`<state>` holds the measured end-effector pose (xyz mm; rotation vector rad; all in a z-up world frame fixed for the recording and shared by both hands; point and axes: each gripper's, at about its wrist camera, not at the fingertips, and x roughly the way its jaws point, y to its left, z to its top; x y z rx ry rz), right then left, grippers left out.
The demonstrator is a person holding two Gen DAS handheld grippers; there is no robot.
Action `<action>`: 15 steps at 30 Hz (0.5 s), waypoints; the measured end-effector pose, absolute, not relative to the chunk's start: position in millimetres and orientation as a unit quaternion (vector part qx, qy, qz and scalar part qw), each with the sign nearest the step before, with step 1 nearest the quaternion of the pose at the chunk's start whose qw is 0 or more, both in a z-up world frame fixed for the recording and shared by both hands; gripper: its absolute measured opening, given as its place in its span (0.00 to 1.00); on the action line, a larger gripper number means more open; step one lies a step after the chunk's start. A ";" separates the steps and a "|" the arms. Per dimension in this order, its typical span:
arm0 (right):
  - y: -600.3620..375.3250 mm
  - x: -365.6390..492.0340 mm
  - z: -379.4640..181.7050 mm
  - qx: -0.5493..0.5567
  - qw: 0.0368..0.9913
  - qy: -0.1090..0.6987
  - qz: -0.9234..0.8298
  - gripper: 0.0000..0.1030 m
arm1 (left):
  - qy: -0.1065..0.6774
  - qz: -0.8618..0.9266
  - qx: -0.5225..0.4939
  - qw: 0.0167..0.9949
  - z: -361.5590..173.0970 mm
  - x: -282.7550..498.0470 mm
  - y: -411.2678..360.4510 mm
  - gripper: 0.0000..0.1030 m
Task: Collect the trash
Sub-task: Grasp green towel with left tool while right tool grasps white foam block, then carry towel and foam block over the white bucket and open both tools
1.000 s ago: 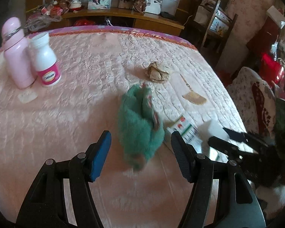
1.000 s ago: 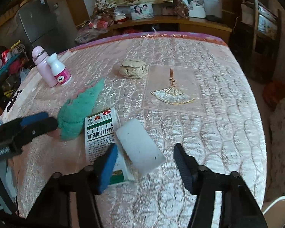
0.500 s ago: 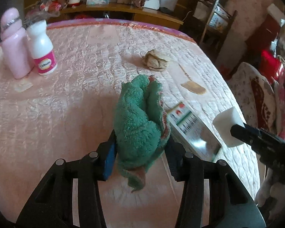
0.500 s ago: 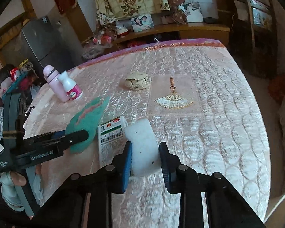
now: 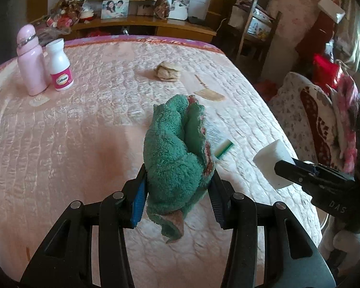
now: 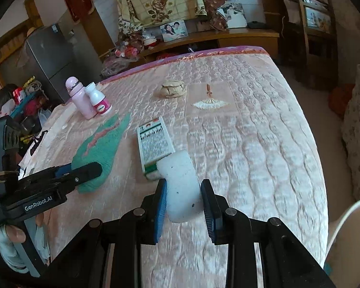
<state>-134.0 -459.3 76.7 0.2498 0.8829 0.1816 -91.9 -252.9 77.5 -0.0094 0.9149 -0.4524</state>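
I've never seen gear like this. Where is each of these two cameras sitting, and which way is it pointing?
Left wrist: rides the left gripper, looking across the bed; its fingers clamp a green towel; the right gripper shows alongside.
Right wrist: rides the right gripper, facing the same bed; holds a white sponge; the left gripper is visible.
Shared: towel, sponge, medicine box, bottles.

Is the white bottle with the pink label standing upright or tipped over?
Upright. The white bottle stands on its base on the bedspread, cap on top, beside the pink bottle.
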 end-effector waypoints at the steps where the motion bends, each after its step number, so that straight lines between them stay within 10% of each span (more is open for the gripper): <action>1: -460.1 -138.4 77.3 0.122 0.893 0.425 0.086 0.27 | 0.435 -0.219 -0.001 0.873 78.5 -96.5 -255.6 0.43; 15: -496.1 -203.1 88.7 0.150 0.899 0.408 0.050 0.27 | 0.417 -0.266 0.037 0.868 88.2 -147.0 -313.9 0.43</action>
